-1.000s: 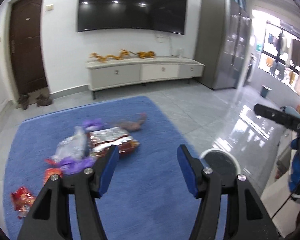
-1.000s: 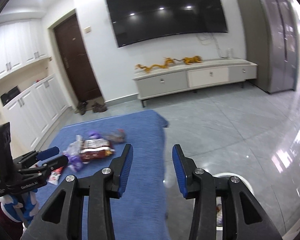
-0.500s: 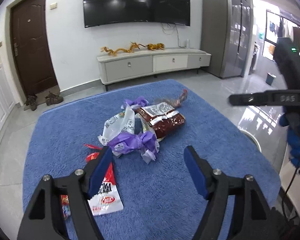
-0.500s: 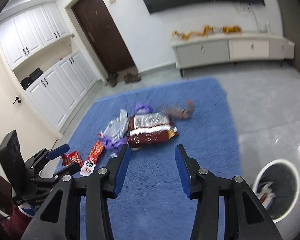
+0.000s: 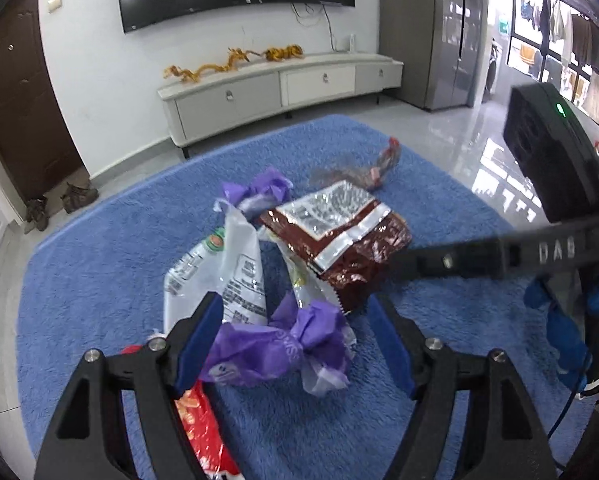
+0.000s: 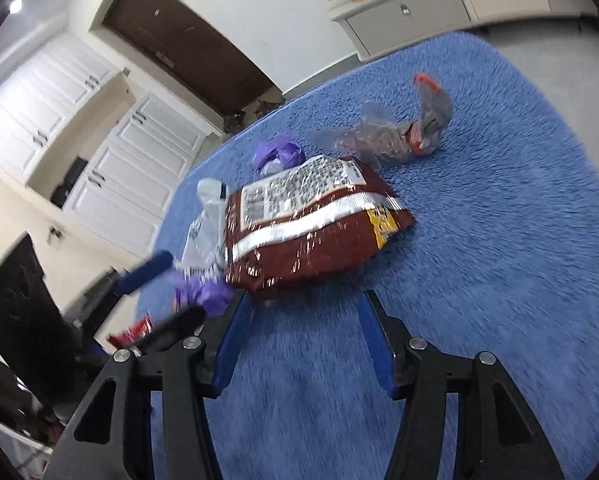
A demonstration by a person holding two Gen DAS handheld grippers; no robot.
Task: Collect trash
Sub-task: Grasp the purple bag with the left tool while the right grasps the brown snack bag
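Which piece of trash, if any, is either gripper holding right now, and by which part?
Nothing is held. The left gripper stands open around the crumpled purple plastic wrapper; the right gripper, jaws opening, is empty before the dark red foil snack bag.

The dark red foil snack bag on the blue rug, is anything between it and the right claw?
Nothing visible. The right claw hangs just short of the dark red foil snack bag, jaws opening, only bare blue rug between. A crumpled purple plastic wrapper and the left claw sit off to the side.
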